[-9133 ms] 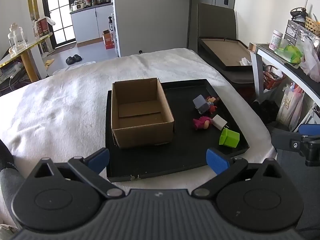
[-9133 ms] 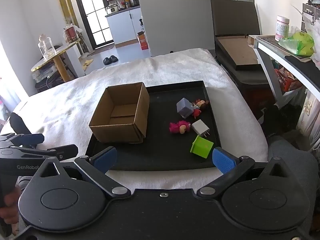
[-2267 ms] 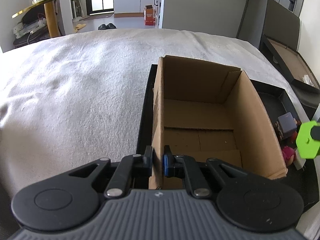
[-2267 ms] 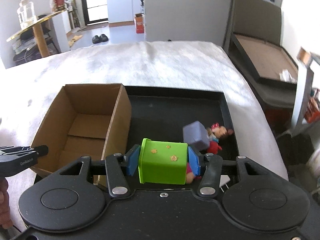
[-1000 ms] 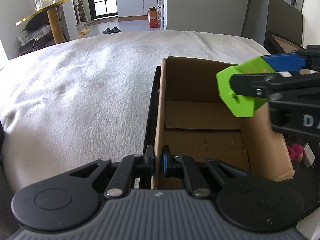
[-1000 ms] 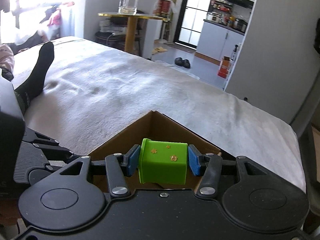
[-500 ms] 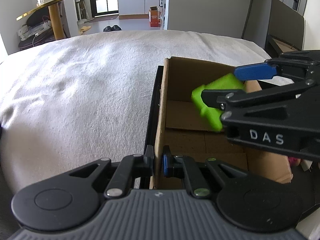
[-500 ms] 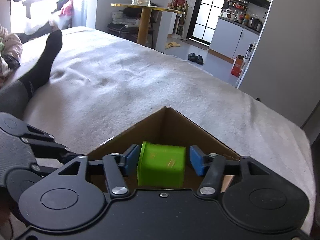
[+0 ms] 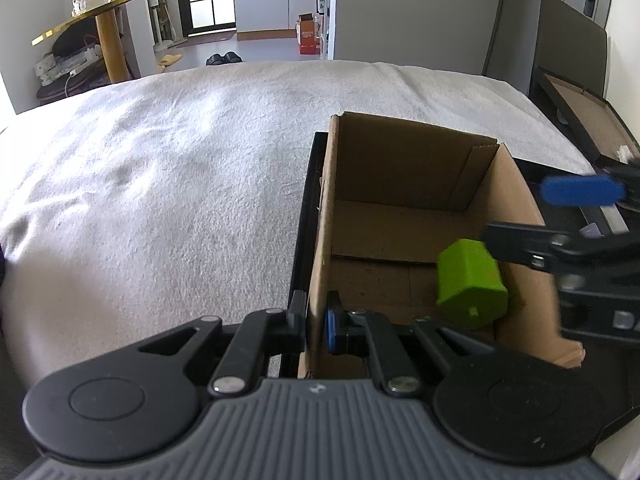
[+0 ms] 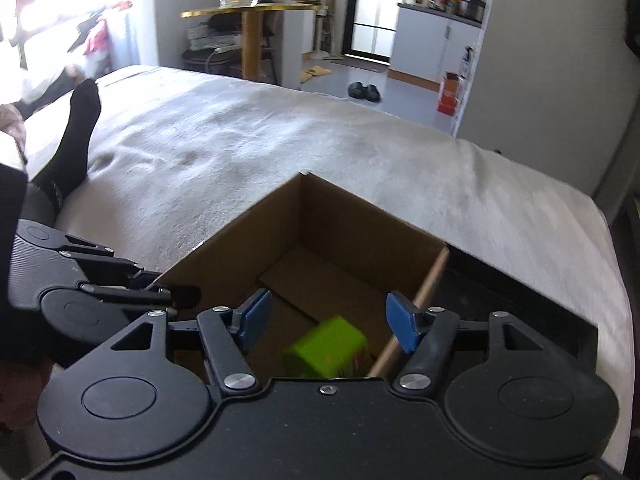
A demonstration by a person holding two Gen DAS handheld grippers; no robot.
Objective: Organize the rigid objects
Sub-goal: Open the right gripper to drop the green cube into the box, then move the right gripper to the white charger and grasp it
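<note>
Right gripper (image 10: 334, 322) has let go: its pads now spread wide, where half a second ago they flanked the green block (image 9: 472, 289), which is now inside the cardboard box (image 9: 404, 184), blurred. Left gripper (image 9: 317, 322) stays clamped on the box's near wall.

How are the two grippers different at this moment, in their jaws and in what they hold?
The left gripper has its jaws shut on a wall of the cardboard box; the right gripper has its jaws wide open and holds nothing. The green block is below the right one, inside the box. Both have blue pads.
</note>
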